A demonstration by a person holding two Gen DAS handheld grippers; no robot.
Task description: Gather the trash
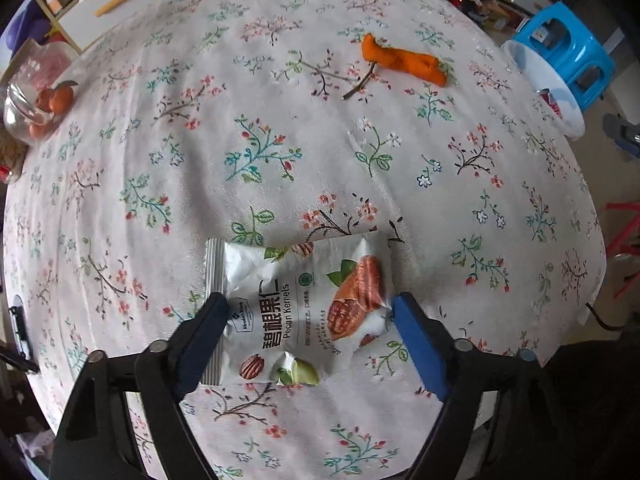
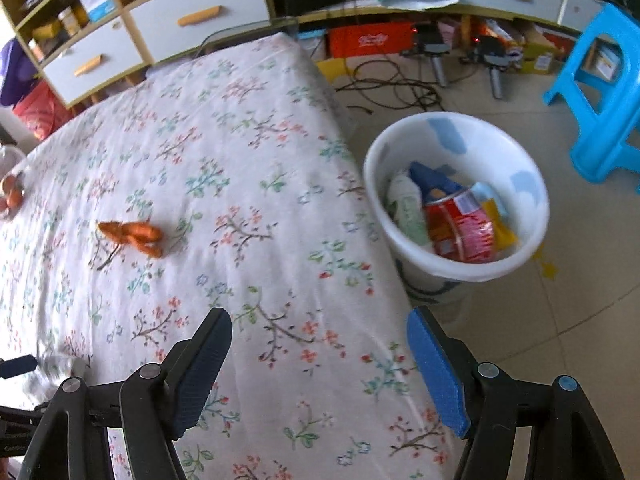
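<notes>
A white "Pecan Kernels" snack packet (image 1: 296,280) lies flat on the floral tablecloth (image 1: 280,152), near the table's front edge. My left gripper (image 1: 308,306) points down over it, jaws apart, with a blue pad at each end of the packet. The left pad covers a corner of the packet; I cannot tell if either pad presses on it. An orange peel (image 1: 404,60) with a small twig (image 1: 360,84) lies farther back on the cloth. The right wrist view shows the peel (image 2: 132,236) too. My right gripper (image 2: 320,320) hangs open and empty above the table's right edge.
A white bin (image 2: 456,268) stands on the floor beside the table's right edge, holding several wrappers; its rim (image 1: 536,76) shows past the table. A blue stool (image 2: 600,120) stands behind it. A glass bowl of oranges (image 1: 36,96) sits at the far left. Cabinets and cables line the back.
</notes>
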